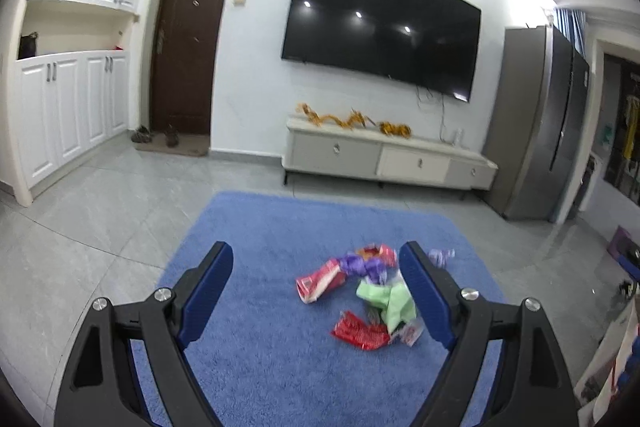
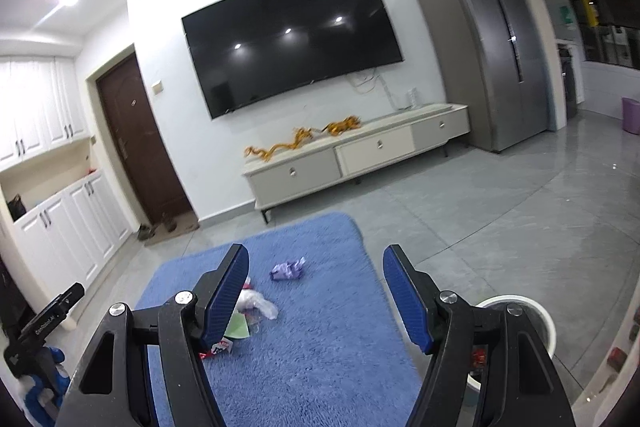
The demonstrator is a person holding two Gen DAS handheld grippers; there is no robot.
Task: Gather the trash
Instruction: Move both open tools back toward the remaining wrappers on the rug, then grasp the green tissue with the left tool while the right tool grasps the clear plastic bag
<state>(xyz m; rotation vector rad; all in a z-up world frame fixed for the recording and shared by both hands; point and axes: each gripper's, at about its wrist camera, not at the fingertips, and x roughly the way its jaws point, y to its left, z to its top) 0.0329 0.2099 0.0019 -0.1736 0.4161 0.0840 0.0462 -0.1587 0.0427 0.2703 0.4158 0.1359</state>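
Observation:
A heap of crumpled wrappers lies on the blue rug [image 1: 280,227]: a pink-red one [image 1: 318,279], a purple one [image 1: 366,265], a green one [image 1: 390,301] and a shiny red one [image 1: 360,333]. My left gripper [image 1: 316,269] is open and empty above the rug, the heap between its fingers, nearer the right one. In the right wrist view a lone purple wrapper [image 2: 287,270] lies ahead; clear plastic [image 2: 258,303] and green paper [image 2: 238,327] show by the left finger. My right gripper [image 2: 314,267] is open and empty. A white bin [image 2: 538,317] stands behind its right finger.
A TV cabinet [image 1: 384,155] stands beyond the rug under a wall TV [image 1: 380,27]. A grey fridge [image 1: 536,131] is at the right, a brown door [image 1: 186,51] and white cupboards [image 1: 68,107] at the left. Grey tile floor [image 1: 100,219] surrounds the rug. The left gripper's body [image 2: 40,327] shows at the lower left.

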